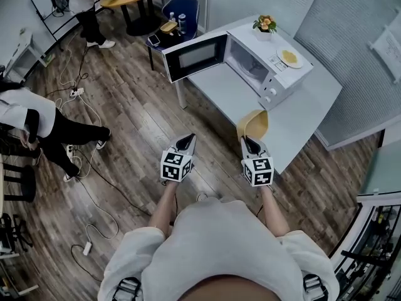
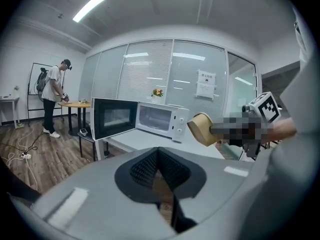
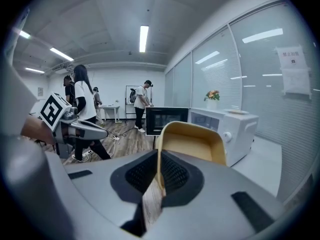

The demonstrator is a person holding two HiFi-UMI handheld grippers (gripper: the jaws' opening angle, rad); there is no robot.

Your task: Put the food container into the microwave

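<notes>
A tan food container (image 1: 252, 125) is tipped on its side in the air before the grey table, with my right gripper (image 1: 250, 145) shut on its rim. In the right gripper view the container (image 3: 192, 141) opens toward the camera, its wall pinched between the jaws. The white microwave (image 1: 266, 69) stands on the table with its door (image 1: 195, 56) swung wide open to the left. My left gripper (image 1: 185, 144) hangs over the floor left of the table, its jaws closed together with nothing in them. The left gripper view shows the container (image 2: 202, 129) at the right and the microwave (image 2: 161, 120) ahead.
A yellow plate (image 1: 289, 58) and a small flower pot (image 1: 264, 24) sit on top of the microwave. A blue chair (image 1: 174, 19) with bottles stands behind the open door. People stand at the left and far back. Cables (image 1: 88, 162) trail over the wooden floor.
</notes>
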